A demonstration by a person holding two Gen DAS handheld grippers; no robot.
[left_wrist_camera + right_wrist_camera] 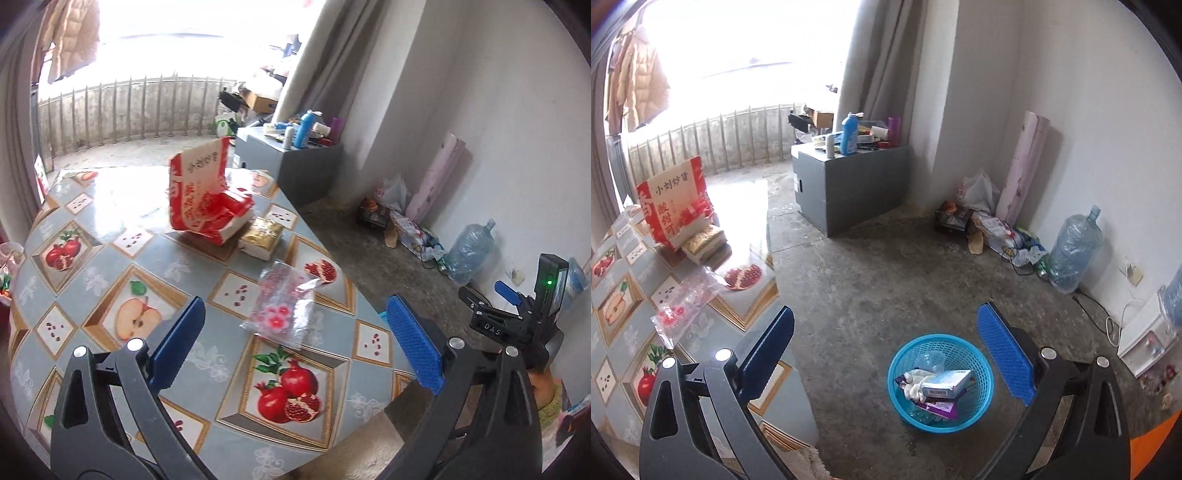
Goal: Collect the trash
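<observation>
Left gripper (295, 332): jaws spread wide with nothing between the blue pads, poised above the fruit-patterned table (92, 206) and angled down toward its near corner.

Right gripper (886, 354): jaws equally wide and empty, held over the concrete floor (868, 266) beside the table's edge; its body also shows at the right edge of the left wrist view (517, 314).

Clear plastic bag (284, 306): a crumpled transparent wrapper printed with pink flowers, lying flat on the tablecloth just ahead of the left gripper and roughly centred between its two fingers, not touched by either. In the right wrist view the same bag (683, 302) sits off to the left of that gripper's left finger, well outside the jaws.

Blue basket (940, 384): a mesh waste bin standing on the floor, seen between the right gripper's fingers and nearer the right one; it holds a small carton, white crumpled tissue and purple wrappers.

Red carton (199, 192): an opened red-and-white box with printed characters, standing farther back on the table, well beyond the bag.

Gold packet (262, 236): lying just beside the red carton, between it and the plastic bag.

Background: a grey cabinet (849, 184) crowded with bottles, a large water jug (1075, 251) against the white wall, and loose litter heaped near the corner.
</observation>
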